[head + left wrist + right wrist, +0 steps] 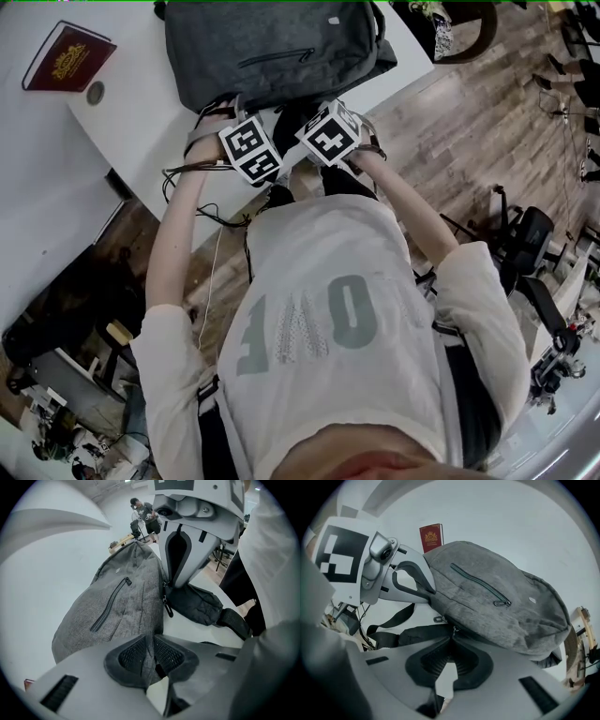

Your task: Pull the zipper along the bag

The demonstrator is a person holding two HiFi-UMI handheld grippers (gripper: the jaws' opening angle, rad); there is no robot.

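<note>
1. The grey bag (272,47) lies flat on the white table (141,103), with its front side up. Its near edge is turned to the person, so the main zipper there is easy to reach with both tools.
2. The left gripper (153,641) stands at this near edge of the bag. Its jaws are pressed together on a fold of the grey fabric. I judge this grip is an anchor: it keeps the cloth tight, so the bag does not slide when the zipper is pulled.
3. The right gripper (451,639) is just beside it at the same edge. Its jaws are closed, and the small metal zipper pull (453,630) sits at their tips, so it seems to pinch this pull.
4. Both grippers point steeply down onto the bag's edge, which suits a pull along the seam.
5. The black shoulder strap (408,634) lies on the table next to the near edge of the bag, clear of the seam.
6. The front pocket zipper (480,585) on top of the bag is untouched.
7. A red book (67,56) lies well apart from the bag and plays no part.
</note>
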